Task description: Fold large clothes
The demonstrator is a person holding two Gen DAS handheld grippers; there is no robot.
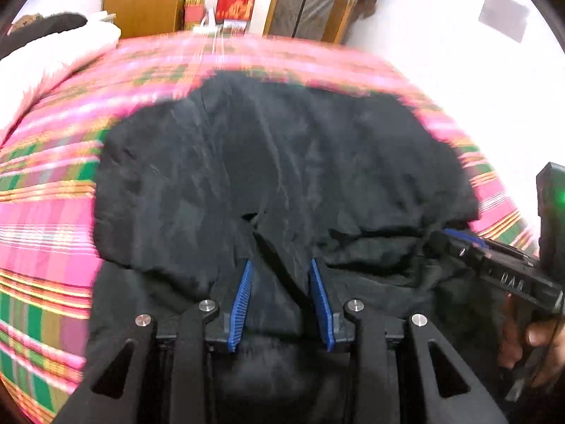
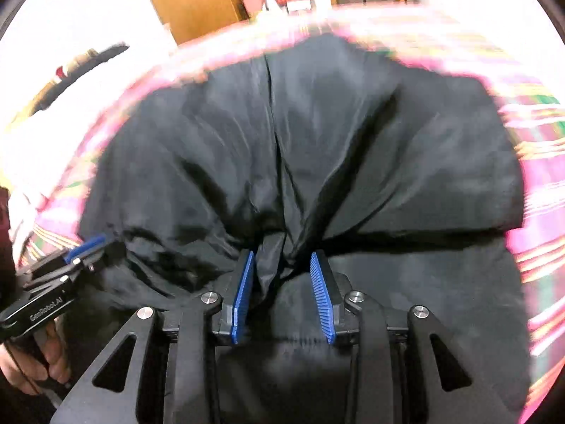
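the black garment (image 1: 282, 162) lies spread on a bed with a pink, green and yellow plaid cover (image 1: 46, 212), reaching from the near edge, under both tools, up toward the far edge where the cover shows as a band. both grippers sit side by side at the garment's near edge, pointing steeply down and away across it, so the cloth stretches ahead of the jaws and its long axis appears to run from the near edge to the far edge, along the line the tools point.

the left gripper (image 1: 280, 272) has its blue pads partly closed with a ridge of black cloth bunched between them; it looks pinched, though whether the pads press hard on it is not certain. the right gripper (image 2: 282, 265) shows the same: a gathered tuck of cloth rises between its pads, with creases fanning outward from that spot, which suggests a real grip.

the two pinch points are near each other along one fold line, neither hand clearly nearer the far edge. a raised layer sits just beyond the jaws, so a fold seems under way.

the fabric is thin, slightly shiny, wrinkled, with a seam running down its middle (image 2: 272, 113). motion blur smears the cover's edges.
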